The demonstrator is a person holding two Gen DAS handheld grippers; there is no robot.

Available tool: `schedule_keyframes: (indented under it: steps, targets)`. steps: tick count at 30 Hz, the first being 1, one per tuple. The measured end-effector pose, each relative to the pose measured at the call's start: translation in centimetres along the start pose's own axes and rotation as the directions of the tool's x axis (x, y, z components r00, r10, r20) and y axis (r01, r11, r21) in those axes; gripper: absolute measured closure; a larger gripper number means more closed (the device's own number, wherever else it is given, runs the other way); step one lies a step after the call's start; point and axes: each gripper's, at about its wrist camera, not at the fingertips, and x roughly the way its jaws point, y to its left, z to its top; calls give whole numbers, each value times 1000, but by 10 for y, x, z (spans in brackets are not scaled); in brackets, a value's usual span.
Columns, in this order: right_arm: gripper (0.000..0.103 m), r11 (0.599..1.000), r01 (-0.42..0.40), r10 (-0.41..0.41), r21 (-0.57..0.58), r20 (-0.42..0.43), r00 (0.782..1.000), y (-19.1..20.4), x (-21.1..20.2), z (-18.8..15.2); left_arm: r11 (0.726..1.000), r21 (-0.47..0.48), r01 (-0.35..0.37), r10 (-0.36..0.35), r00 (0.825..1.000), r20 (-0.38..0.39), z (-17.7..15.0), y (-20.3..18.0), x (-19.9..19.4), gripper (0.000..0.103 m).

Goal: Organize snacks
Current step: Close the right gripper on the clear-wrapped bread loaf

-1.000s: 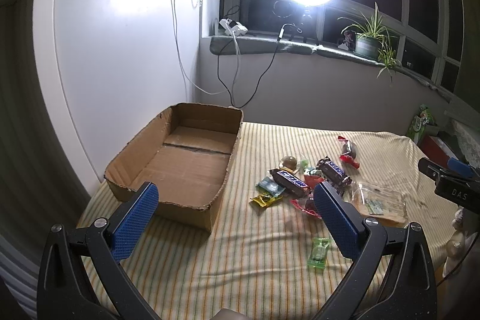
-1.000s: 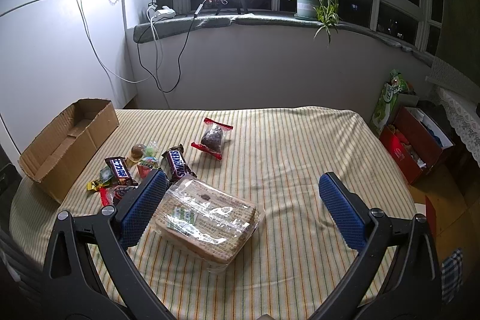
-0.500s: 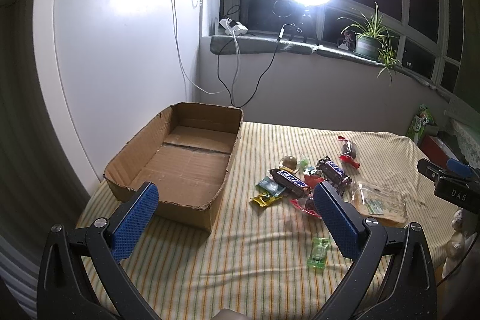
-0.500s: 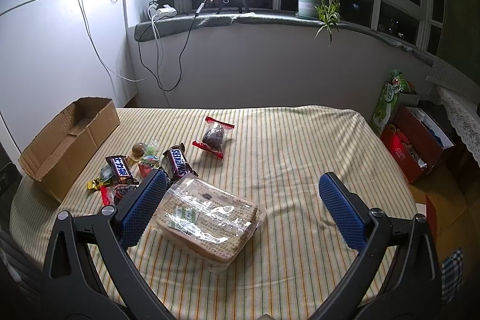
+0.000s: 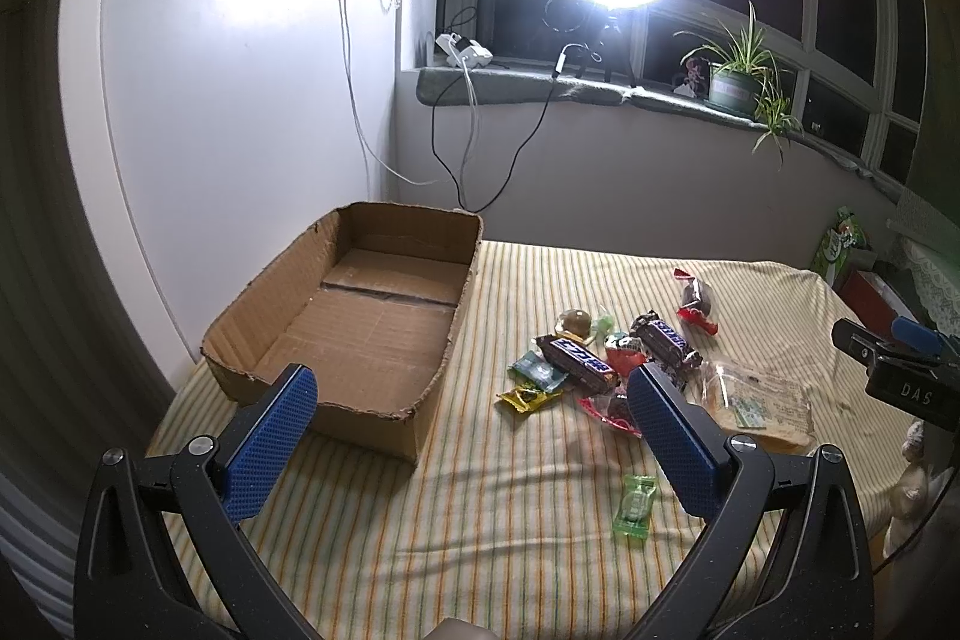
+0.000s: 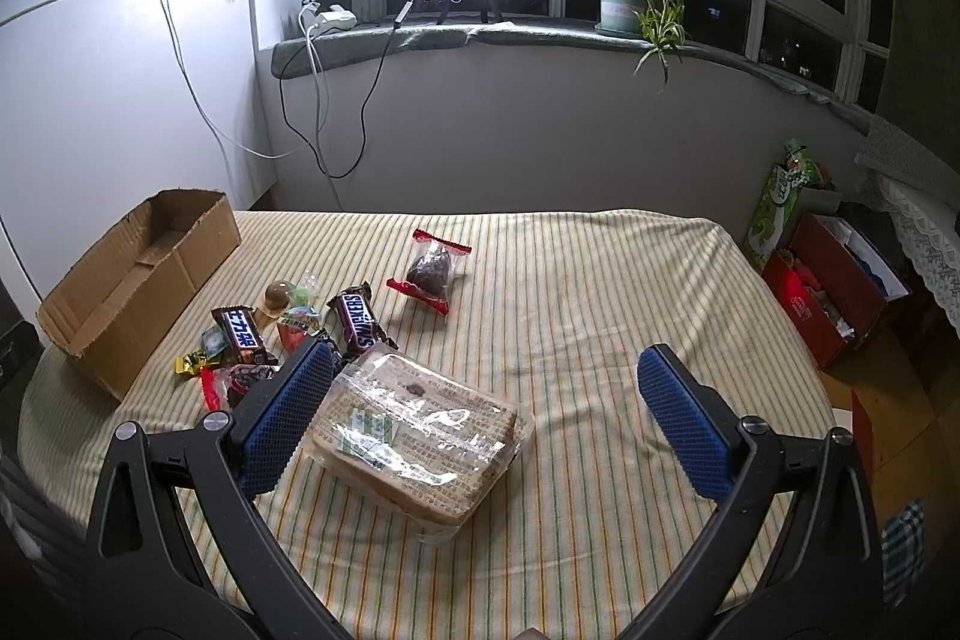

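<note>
1. Nearest the cameras, the left claw (image 5: 471, 433) and the right claw (image 6: 486, 415) each hang with blue dimpled pads spread wide apart on black arms, gripping nothing.
2. Between the right claw's fingers lies a flat rectangular wafer pack (image 6: 417, 430) in glossy, crinkled clear film, on the bench (image 6: 600, 316) with its soft yellow striped cloth.
3. A small green wrapped candy (image 5: 635, 505) lies alone, near the left claw's right finger.
4. Farther on sits a loose cluster of snacks: two shiny dark Snickers bars (image 6: 357, 321), foil candies, and a clear red-ended pouch (image 6: 433, 271) a little apart.
5. At the far left stands a shallow corrugated cardboard box (image 5: 354, 328) with ragged edges, holding no snacks.
6. Against the previous frames, nothing has visibly shifted; both claws stay as wide.
</note>
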Motion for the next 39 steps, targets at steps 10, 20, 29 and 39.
schedule_keyframes:
  steps: [10, 20, 29, 39]
  targets:
    - [0, 999, -45, 46, 21, -55, 997, -10, 13, -7, 997, 7, 72, -71, 996, -57, -3, -10, 21, 3]
    - [16, 989, -131, 140, 69, -163, 977, -20, 37, -25, 963, -26, 268, -268, 946, -185, -12, -43, 57, 22]
    - [24, 970, -200, 228, 135, -235, 945, -25, 54, -37, 906, -21, 423, -412, 868, -278, -16, -85, 78, 46]
    - [34, 932, -275, 337, 235, -286, 897, -34, 69, -41, 844, -97, 528, -523, 767, -373, -23, -111, 110, 60]
